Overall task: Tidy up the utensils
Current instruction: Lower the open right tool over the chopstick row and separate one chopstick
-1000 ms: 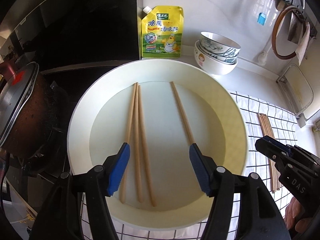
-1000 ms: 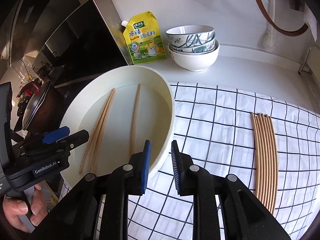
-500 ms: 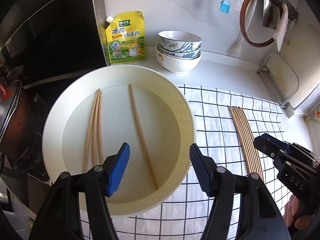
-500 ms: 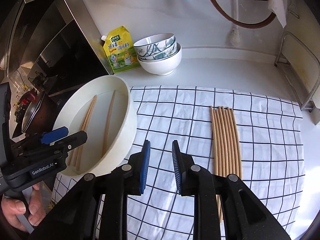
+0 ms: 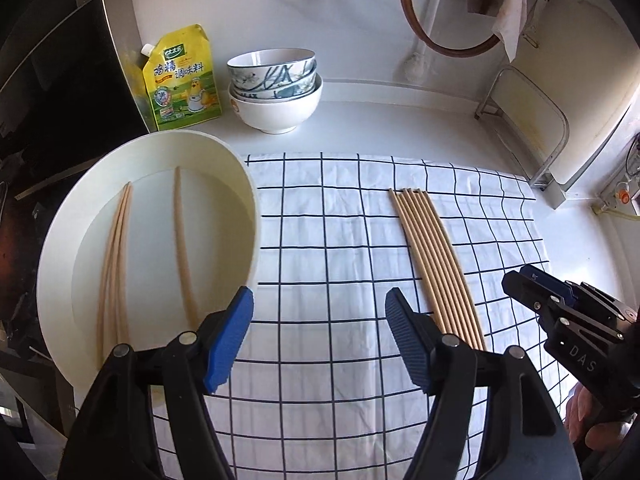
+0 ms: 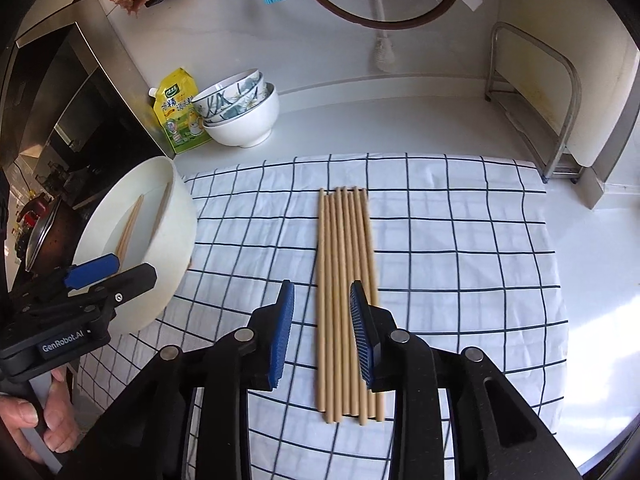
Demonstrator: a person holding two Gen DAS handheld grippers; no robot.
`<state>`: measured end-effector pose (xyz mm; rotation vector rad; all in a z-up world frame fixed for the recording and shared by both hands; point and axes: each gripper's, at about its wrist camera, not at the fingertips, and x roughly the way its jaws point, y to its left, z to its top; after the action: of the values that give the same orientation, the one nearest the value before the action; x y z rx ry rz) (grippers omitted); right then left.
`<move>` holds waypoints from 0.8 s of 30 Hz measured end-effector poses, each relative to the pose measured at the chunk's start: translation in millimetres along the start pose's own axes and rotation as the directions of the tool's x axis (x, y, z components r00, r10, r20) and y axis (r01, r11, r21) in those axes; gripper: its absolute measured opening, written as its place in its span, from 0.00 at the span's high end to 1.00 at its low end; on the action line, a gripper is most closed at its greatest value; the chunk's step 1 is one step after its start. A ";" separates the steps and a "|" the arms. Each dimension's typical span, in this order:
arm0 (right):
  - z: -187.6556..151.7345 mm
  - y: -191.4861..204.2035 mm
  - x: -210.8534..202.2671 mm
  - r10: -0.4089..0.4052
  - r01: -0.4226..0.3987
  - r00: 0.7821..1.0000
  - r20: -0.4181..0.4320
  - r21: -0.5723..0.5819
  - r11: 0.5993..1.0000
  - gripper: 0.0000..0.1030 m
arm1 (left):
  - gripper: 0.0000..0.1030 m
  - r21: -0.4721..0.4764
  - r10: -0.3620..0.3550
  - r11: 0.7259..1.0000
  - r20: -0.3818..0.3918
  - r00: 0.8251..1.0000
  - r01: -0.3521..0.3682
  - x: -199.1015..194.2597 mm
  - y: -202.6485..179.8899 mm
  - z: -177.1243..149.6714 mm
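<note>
Several wooden chopsticks (image 6: 346, 296) lie side by side in a neat row on a white checked cloth (image 6: 460, 272); the row also shows in the left wrist view (image 5: 434, 256). A white round basin (image 5: 60, 248) at the left holds three more chopsticks (image 5: 116, 256). My right gripper (image 6: 322, 332) is open and empty, its jaws straddling the near part of the row from above. My left gripper (image 5: 320, 340) is open and empty over the cloth, between the basin and the row.
A yellow seasoning pouch (image 5: 182, 80) and stacked bowls (image 5: 276, 88) stand at the back by the wall. A dark stove and a pot (image 6: 44, 232) are at the left. A metal rack (image 6: 560, 120) holding a cutting board stands at the right.
Both grippers have moved right, away from the basin. The right gripper has opened wider and now hangs over the chopstick row. The left gripper now hangs over the cloth.
</note>
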<state>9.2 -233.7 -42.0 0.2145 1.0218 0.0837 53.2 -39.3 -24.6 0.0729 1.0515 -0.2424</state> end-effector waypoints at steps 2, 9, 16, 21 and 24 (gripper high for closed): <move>-6.7 -12.9 5.7 -0.009 0.009 1.000 -0.018 0.006 1.000 0.69 | 0.35 0.005 -0.006 1.000 -0.012 1.000 0.006 6.0 -10.9 -3.4; -26.4 -42.7 29.0 -0.034 0.035 0.996 -0.077 0.005 0.999 0.68 | 0.33 0.007 -0.023 1.000 -0.067 0.998 0.023 30.8 -36.7 -18.5; -26.7 -45.9 48.1 -0.034 0.032 0.996 -0.081 -0.033 0.999 0.62 | 0.33 0.010 -0.016 1.000 -0.095 0.995 0.017 51.9 -46.6 -24.4; -26.0 -44.5 59.9 -0.035 0.031 0.996 -0.080 -0.047 0.998 0.62 | 0.31 -0.004 -0.003 1.000 -0.096 0.995 0.003 58.4 -46.8 -24.7; -26.5 -42.9 64.4 -0.036 0.032 0.996 -0.083 -0.056 0.998 0.62 | 0.30 -0.016 0.001 1.000 -0.092 0.996 -0.002 58.7 -45.3 -26.2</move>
<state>18.8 -261.0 -118.4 0.1449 1.1048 0.0902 48.1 -88.3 -86.0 0.0710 1.1446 -0.2309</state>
